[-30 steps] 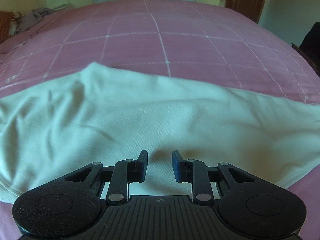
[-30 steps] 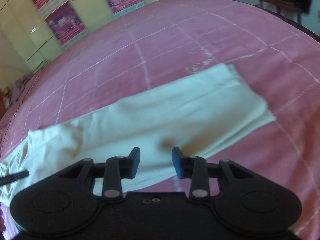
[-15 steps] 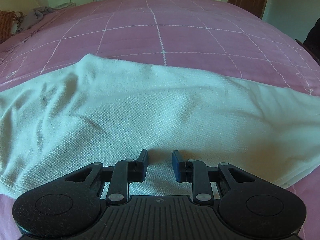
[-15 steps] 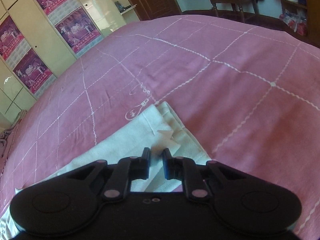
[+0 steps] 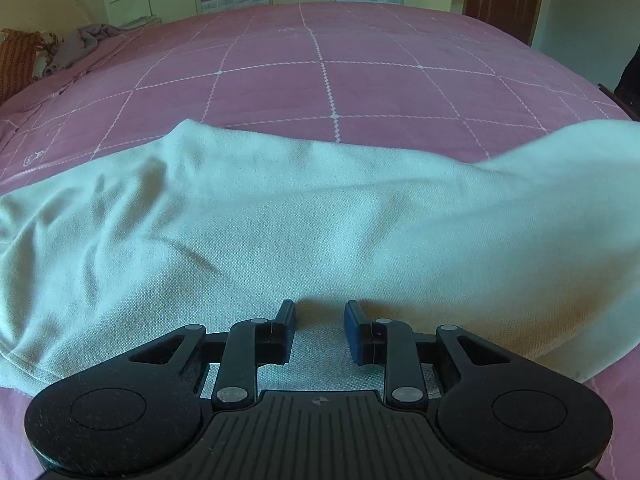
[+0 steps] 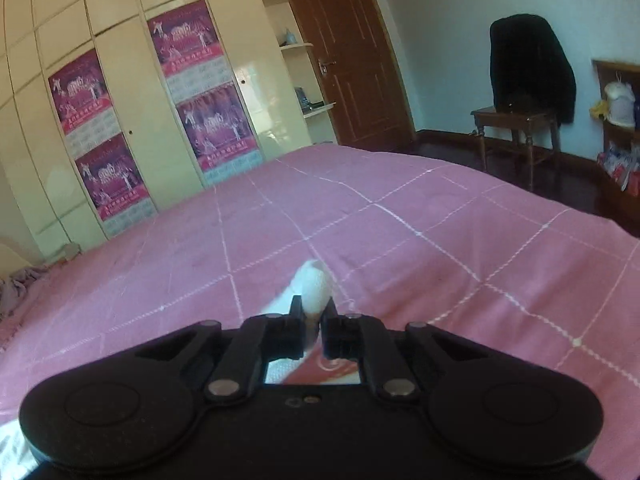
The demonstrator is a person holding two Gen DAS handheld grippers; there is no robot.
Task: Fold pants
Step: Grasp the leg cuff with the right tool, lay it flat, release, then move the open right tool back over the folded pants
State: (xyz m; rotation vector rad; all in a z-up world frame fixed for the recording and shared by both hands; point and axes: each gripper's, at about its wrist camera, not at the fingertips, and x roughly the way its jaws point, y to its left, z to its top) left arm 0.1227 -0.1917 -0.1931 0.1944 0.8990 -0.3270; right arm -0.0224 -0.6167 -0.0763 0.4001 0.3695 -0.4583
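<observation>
Left side first. The pants [image 5: 256, 232], pale and lightly creased, lie stretched lengthwise across the pink quilted bed [image 5: 360, 80]. They run from the left edge of the left wrist view to the right edge, where the cloth rises off the bed. The judgement is that this layout, flat and long, serves a fold end over end: one end is weighted or guarded while the other is carried across.

The left tongs [image 5: 320, 326] sit low over the near hem of the pants, about the middle of the garment's length. Their jaws stand apart by a modest gap, with bare fabric showing between them. The pads do not pinch anything; whether the tips rest on the cloth cannot be told. In all likelihood they are stationed there to steady the middle or mark the fold line.

Right side. The right tongs [image 6: 313, 322] are clamped together on a bunched end of the pants [image 6: 314, 286], a white tuft standing up between the pads. More of the cloth trails below the jaws, lower left. The tongs point across the bed [image 6: 440, 232] toward the wardrobe [image 6: 132, 92] and door [image 6: 344, 48]. The pinched end is clear of the bed surface, which matches the lifted cloth seen at the right of the left view. This grip appears intended for carrying that end over the rest.
</observation>
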